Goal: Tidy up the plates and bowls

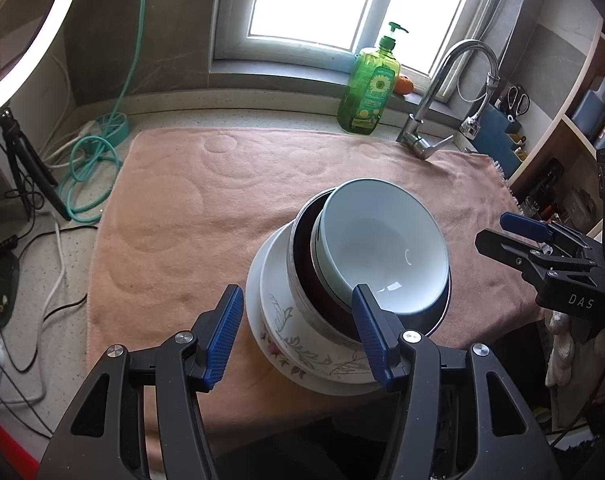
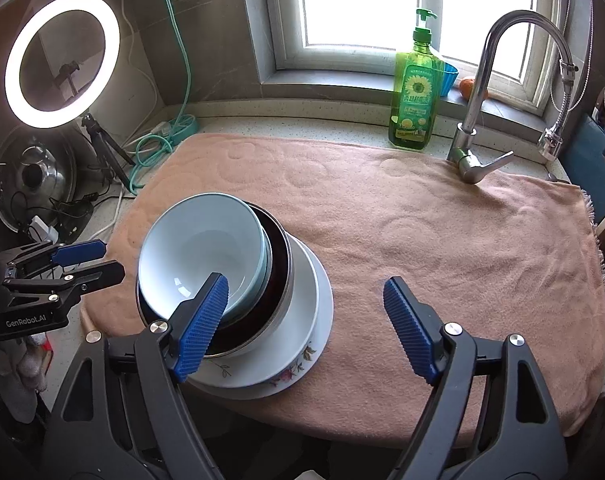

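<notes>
A pale blue bowl (image 1: pixel 382 240) (image 2: pixel 206 240) sits tilted inside a dark, metal-rimmed bowl (image 1: pixel 302 248) (image 2: pixel 278 264). Both rest on white floral plates (image 1: pixel 286 320) (image 2: pixel 302 320), stacked on a pink towel (image 1: pixel 182 200) (image 2: pixel 422 240). My left gripper (image 1: pixel 296 294) hovers open at the stack's near left side, its pads off the dishes. My right gripper (image 2: pixel 306 282) stands open wide over the stack's right side, and its left pad only overlaps the bowls in the picture. Each gripper also shows at the edge of the other view: the right gripper (image 1: pixel 494 229), the left gripper (image 2: pixel 110 258).
A green dish soap bottle (image 1: pixel 368 84) (image 2: pixel 416 92) and a chrome faucet (image 1: pixel 442 80) (image 2: pixel 482 80) stand behind the towel by the window. Teal hose and cables (image 1: pixel 94 160), a tripod and a ring light (image 2: pixel 62 60) crowd the left. A wooden shelf (image 1: pixel 562 120) is at the right.
</notes>
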Motion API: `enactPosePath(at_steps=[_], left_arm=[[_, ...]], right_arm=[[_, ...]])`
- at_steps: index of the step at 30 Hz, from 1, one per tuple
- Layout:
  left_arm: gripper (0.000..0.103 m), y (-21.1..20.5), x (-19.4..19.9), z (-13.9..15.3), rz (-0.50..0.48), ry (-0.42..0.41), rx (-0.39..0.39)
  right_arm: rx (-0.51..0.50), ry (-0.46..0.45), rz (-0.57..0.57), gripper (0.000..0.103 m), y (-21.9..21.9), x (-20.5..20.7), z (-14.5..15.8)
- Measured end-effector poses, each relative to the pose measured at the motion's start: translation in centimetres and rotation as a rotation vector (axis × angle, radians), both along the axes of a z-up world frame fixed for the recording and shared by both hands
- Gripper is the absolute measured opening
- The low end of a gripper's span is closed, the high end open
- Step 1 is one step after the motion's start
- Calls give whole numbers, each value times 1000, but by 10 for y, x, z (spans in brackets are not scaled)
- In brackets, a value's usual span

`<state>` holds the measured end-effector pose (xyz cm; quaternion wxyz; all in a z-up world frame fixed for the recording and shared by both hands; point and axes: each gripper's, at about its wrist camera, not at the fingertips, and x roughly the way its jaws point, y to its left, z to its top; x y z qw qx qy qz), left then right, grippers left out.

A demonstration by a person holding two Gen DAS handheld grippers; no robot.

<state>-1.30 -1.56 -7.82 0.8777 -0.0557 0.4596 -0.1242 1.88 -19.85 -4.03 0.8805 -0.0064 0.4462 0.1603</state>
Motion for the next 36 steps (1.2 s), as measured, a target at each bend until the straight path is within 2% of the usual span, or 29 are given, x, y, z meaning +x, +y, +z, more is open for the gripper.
enactPosePath(at_steps=[5, 16, 36], left_arm=[[56, 1, 0, 4, 21, -23, 13], [56, -2, 8, 2, 21, -17, 53], [56, -5, 11, 1, 6, -5, 44]], right_arm=[[31, 7, -32, 84, -3, 1, -1], [14, -12, -40, 84, -4, 8, 5], [-8, -10, -48, 84, -5, 6, 4]])
